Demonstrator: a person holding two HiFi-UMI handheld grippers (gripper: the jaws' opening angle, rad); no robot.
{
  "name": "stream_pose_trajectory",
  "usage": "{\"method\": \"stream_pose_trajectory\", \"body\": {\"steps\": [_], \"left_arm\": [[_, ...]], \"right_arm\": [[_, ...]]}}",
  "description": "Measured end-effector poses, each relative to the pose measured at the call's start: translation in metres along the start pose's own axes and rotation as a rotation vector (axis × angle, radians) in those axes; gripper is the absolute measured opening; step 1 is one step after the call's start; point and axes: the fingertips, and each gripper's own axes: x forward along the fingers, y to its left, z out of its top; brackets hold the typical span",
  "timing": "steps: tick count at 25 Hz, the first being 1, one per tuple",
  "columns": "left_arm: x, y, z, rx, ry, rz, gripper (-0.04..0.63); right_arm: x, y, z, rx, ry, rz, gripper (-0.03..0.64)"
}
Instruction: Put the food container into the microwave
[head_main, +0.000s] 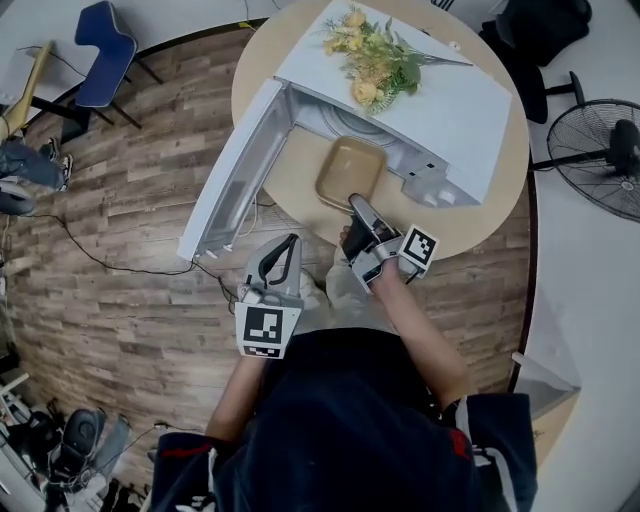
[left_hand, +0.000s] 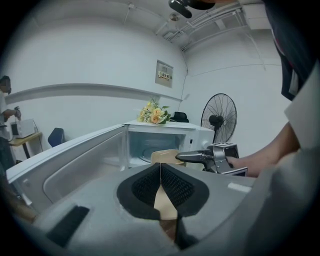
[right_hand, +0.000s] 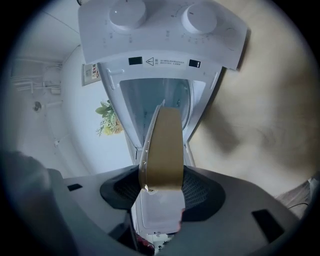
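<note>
The tan rectangular plastic food container (head_main: 351, 172) is pinched at its near short rim by the fingers of the right gripper (head_main: 358, 215). The right gripper view shows the rim clamped between both pads. The container lies directly ahead of those fingers, its long axis running away from them toward the cavity of the white microwave oven (head_main: 440, 100). Its far end sits at the cavity mouth, over the round beige surface (head_main: 300, 185); whether it rests on that surface cannot be told. The hinged door (head_main: 235, 185) stands swung wide open at the left. The left gripper (head_main: 285, 250) is held back near the door's outer end, fingers pressed together on nothing. The right gripper is plainly the nearer. Judgement: a straight push along the container's long axis should carry it inside.
</note>
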Motion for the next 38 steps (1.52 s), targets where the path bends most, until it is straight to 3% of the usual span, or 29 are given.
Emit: {"method": "stream_pose_trajectory", "body": {"steps": [14,29,38], "left_arm": [[0.022,0.009,-0.013,-0.015,0.042,0.007,0.018],[0.025,0.016,-0.023,-0.049,0.060,0.013,0.018],[0.025,0.015,-0.026,-0.041,0.070,0.014,0.018]], "right_arm": [[0.046,-0.021,0.035,0.090,-0.093,0.035,0.235],[0.073,-0.031,0.076,0.038,-0.174,0.030,0.235],[0.080,-0.046,0.100,0.071,-0.270,0.007,0.232]]}}
